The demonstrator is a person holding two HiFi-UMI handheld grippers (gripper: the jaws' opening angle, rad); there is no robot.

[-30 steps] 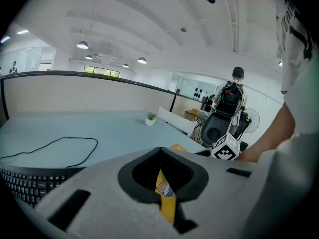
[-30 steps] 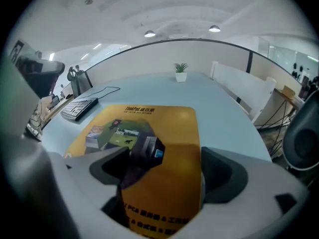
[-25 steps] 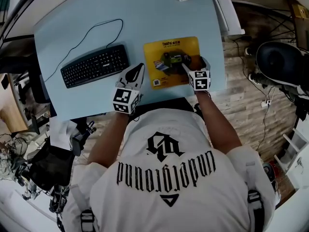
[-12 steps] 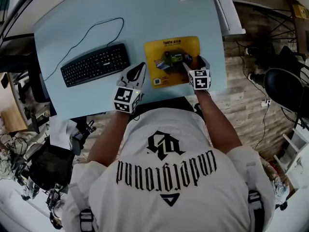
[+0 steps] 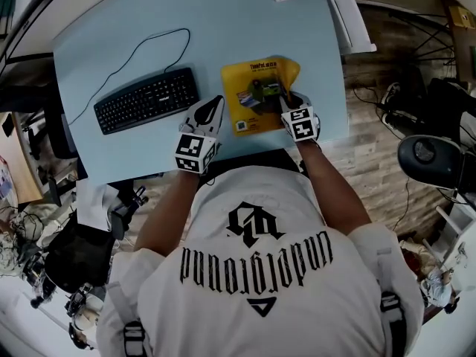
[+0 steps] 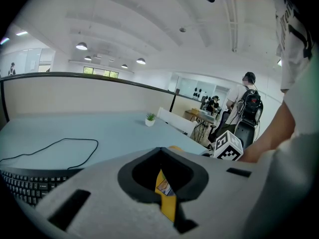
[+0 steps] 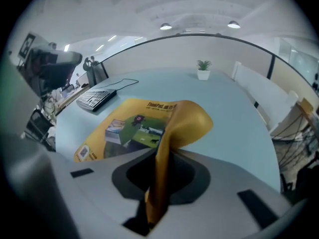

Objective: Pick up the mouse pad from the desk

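Your right tongs [image 5: 287, 103] have just closed on the pad's [image 5: 253, 99] right edge, which curls up off the worktop [image 5: 223, 28]; the rest lies flat toward your closed, empty left tongs [image 5: 214, 105].

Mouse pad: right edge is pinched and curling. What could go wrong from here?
1. The right gripper has just been closing its jaws on the mouse pad, right edge; only a thin strip is pinched, so it may slip when lifted.
2. The pad buckles there while the rest lies flat on the desk; it could crease.
3. The left gripper, shut, sits beside the pad, so the lift would be one-sided.
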